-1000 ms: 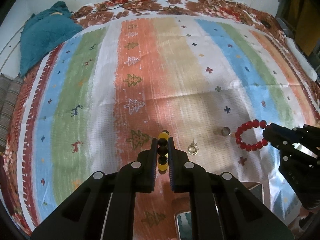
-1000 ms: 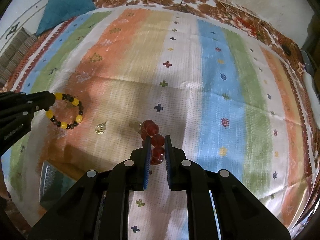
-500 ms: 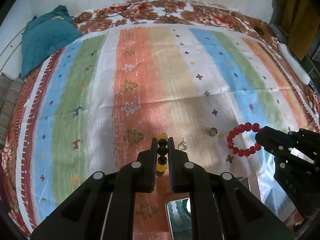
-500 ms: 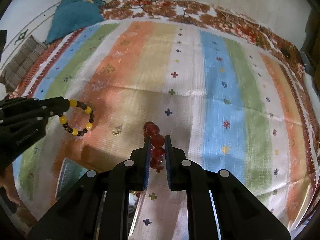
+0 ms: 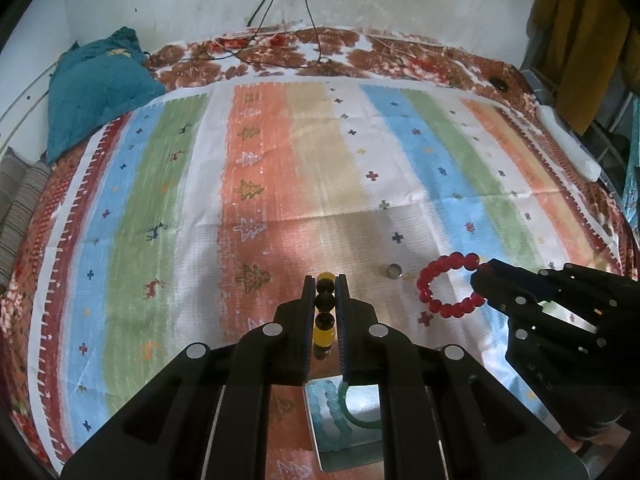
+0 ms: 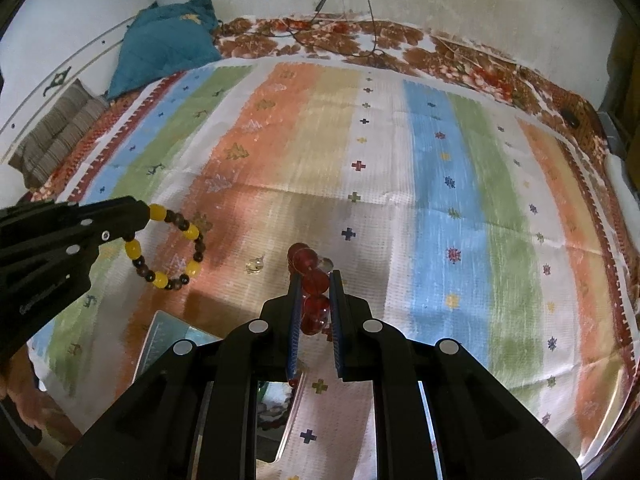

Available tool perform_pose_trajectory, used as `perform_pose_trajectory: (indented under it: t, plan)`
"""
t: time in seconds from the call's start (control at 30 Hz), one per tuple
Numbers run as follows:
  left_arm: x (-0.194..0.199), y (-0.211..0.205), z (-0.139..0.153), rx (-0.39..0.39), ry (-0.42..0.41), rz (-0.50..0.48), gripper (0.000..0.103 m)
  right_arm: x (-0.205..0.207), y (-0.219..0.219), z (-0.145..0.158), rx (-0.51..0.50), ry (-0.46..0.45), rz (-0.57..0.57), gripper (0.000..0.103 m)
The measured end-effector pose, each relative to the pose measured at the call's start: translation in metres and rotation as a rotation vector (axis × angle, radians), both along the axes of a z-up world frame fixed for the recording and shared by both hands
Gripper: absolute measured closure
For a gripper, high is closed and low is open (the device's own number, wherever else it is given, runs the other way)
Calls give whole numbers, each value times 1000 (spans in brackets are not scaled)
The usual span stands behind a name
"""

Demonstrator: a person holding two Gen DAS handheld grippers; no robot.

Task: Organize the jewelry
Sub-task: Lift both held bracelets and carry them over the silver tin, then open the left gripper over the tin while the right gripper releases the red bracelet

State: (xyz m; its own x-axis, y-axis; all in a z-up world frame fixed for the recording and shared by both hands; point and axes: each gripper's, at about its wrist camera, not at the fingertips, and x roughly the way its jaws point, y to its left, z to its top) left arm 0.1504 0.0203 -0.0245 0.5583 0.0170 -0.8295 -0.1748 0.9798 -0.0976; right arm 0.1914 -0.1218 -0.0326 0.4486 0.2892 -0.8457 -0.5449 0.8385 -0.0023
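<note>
My left gripper (image 5: 325,280) is shut on a bracelet of yellow and dark beads (image 5: 325,303), held above the striped cloth (image 5: 280,184). From the right wrist view that bracelet (image 6: 191,232) hangs as a loop from the left gripper (image 6: 138,216). My right gripper (image 6: 314,276) is shut on a red bead bracelet (image 6: 308,259). In the left wrist view its ring (image 5: 425,286) hangs from the right gripper (image 5: 482,284). A shiny open box (image 5: 352,452) under the left gripper holds an aqua bead bracelet (image 5: 326,408) and a green bangle (image 5: 360,424).
A small metal ring (image 5: 394,271) and a clear glassy trinket (image 6: 254,266) lie on the cloth between the two grippers. A teal blanket (image 5: 96,88) and a striped cushion (image 5: 18,200) sit at the far left. Cables (image 5: 280,52) trail along the back wall.
Both grippers have risen and drawn back toward the near edge, each still holding its bracelet. The box with the aqua and green pieces has come further into view below.
</note>
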Motion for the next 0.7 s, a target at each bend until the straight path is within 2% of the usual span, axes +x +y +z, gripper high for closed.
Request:
perform_pose_trajectory:
  t: [0.7]
  plan:
    - [-34, -17, 21, -11, -79, -35, 94, -34, -8, 22, 78, -40, 47, 89]
